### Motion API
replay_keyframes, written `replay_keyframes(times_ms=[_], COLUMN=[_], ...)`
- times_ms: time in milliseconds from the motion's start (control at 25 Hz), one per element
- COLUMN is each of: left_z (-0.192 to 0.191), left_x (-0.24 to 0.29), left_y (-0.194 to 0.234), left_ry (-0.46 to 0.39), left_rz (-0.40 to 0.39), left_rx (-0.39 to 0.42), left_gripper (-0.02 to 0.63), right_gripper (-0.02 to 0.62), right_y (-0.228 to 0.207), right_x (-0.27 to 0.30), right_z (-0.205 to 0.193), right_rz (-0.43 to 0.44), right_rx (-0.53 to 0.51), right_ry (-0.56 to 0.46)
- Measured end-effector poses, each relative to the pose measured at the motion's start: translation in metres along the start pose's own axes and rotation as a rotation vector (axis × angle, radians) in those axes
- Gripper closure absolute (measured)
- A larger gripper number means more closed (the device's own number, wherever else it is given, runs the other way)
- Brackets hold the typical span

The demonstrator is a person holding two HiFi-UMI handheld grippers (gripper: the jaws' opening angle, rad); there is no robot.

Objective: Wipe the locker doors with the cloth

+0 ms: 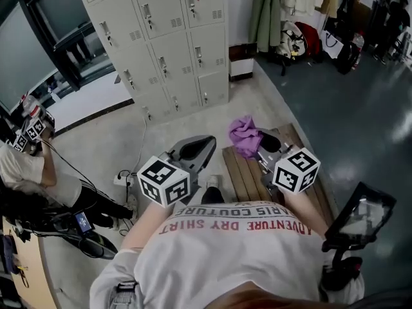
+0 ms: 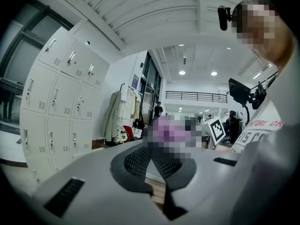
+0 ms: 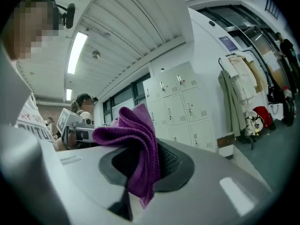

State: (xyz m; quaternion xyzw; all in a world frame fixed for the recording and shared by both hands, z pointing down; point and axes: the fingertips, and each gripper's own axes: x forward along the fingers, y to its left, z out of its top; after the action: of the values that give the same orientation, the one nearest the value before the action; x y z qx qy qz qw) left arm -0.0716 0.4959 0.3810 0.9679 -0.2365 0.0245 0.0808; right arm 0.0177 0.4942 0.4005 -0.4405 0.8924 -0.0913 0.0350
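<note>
Right gripper (image 3: 141, 162) pinches purple cloth (image 3: 139, 125), loose bunch; may slip out when rubbing lockers (image 1: 161, 40), upper left. Left gripper (image 2: 152, 158) closed, empty.

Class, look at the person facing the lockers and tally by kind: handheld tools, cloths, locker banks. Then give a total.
Handheld tools: 2, left tool and right tool
Purple cloth: 1, pinched in the right tool
Locker bank: 1
Total: 4
</note>
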Motion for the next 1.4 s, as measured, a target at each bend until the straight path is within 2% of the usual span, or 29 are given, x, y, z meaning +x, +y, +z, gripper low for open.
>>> replay_keyframes(times_ms=[160,240,440,680,840,960,1160,1400], left_z=[0.031,0.027,0.023,0.074,0.122,0.147,0.166,0.188], left_x=[0.027,0.035,0.07,0.143,0.185,0.209,0.235,0.251], left_y=[0.044,0.082,0.21,0.377,0.463,0.502,0.535,0.559], left_ry=[0.007,0.004,0.001,-0.009,-0.022,-0.031,-0.038,-0.067], left_rz=[0.019,0.021,0.013,0.026,0.026,0.013,-0.005,0.002], left_rx=[-0.037,-0.043,-0.048,-0.057,-0.026,-0.013,0.002,0.014], left_gripper=[0.604,0.604,0.604,0.604,0.604,0.604,0.604,0.604], right_gripper=[0.535,0.535,0.535,0.537,0.537,0.538,0.538,0.537], right_y=[-0.036,-0.054,-0.12,-0.219,-0.269,-0.289,-0.299,-0.32], right_x=[0.04,0.074,0.19,0.333,0.414,0.451,0.484,0.513], right_z=[0.027,0.022,0.013,0.067,0.11,0.128,0.141,0.171], right_rz=[0.017,0.014,-0.041,-0.058,-0.024,0.009,0.124,0.094], right_rx=[0.055,0.076,0.091,0.093,0.098,0.087,0.122,-0.022], right_ry=[0.037,0.039,0.059,0.029,-0.003,-0.024,-0.026,-0.028])
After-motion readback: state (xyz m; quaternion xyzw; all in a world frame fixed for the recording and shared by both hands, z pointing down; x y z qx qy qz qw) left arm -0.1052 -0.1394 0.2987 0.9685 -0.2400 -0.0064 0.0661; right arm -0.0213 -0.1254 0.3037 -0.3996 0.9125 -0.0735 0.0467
